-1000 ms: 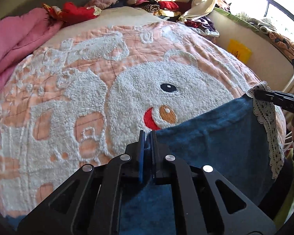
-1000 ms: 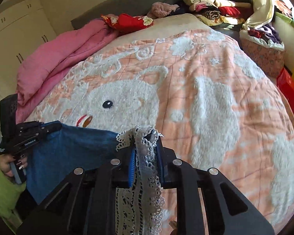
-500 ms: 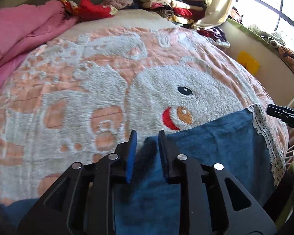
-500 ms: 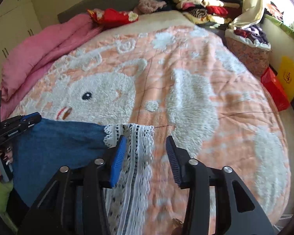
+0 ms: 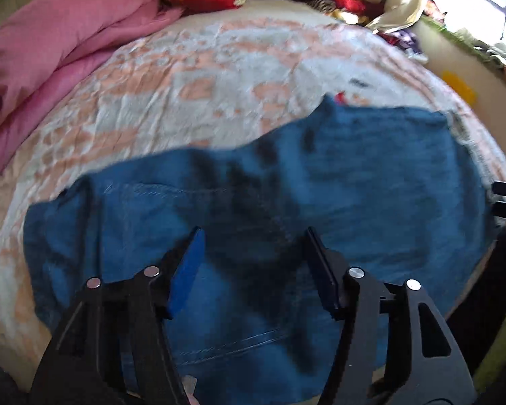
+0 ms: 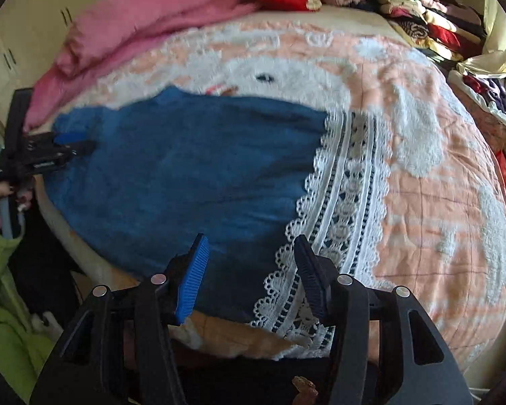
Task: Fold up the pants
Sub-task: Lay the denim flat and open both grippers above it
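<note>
My left gripper [image 5: 253,266] and right gripper [image 6: 249,270] have just been opening; both jaws stand released, nothing pinched, so the pants [image 6: 185,168] can settle flat. They lie along the bed's [image 6: 438,185] near edge, long axis parallel to it, lace hem [image 6: 347,185] toward my right.

The pants [image 6: 185,168] are seen in deep blue denim, edged with a white lace hem [image 6: 344,202] — scalloped, with dark openwork stripes. The bedspread [image 6: 431,175] is patterned in peach and fluffy white. A pink quilt [image 5: 50,54] and a green sleeve [image 6: 0,270] are shown.
</note>
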`<state>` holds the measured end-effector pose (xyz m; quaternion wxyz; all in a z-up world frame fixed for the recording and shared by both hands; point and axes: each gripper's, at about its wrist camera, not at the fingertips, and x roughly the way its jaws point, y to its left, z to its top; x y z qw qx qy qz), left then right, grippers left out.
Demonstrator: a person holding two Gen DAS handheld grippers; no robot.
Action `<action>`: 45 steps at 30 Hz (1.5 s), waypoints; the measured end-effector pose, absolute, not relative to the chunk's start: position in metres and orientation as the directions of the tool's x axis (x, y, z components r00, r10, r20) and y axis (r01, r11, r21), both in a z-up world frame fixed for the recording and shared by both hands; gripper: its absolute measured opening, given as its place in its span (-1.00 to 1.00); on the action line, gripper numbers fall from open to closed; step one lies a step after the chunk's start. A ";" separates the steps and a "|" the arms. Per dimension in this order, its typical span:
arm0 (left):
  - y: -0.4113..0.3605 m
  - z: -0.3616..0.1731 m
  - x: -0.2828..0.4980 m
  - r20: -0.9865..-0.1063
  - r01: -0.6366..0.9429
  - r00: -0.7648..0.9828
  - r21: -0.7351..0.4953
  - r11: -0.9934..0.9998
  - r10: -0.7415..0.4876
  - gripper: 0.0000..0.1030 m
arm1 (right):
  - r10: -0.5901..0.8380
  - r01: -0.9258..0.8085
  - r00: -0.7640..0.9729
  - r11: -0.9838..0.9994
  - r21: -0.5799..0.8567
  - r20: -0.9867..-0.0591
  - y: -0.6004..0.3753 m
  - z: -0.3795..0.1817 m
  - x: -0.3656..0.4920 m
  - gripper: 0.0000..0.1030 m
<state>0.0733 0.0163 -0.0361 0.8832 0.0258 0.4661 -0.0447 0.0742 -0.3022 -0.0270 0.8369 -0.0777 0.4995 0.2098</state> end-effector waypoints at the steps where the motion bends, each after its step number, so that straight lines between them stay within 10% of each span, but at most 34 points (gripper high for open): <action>1: 0.024 -0.039 0.073 -0.825 0.093 0.561 -0.026 0.995 -0.074 0.07 | 0.240 -0.410 0.395 0.910 0.064 -0.887 -0.303 -0.033 0.076 0.01; 29: 0.026 0.007 0.067 -0.742 0.169 0.622 -0.183 0.968 -0.249 0.07 | 0.312 -0.372 0.566 0.923 0.102 -0.764 -0.306 0.015 0.061 0.38; 45: 0.002 -0.043 0.114 -0.803 0.185 0.555 -0.136 0.973 -0.217 0.28 | 0.216 -0.292 0.473 0.953 0.079 -0.855 -0.287 -0.033 0.108 0.46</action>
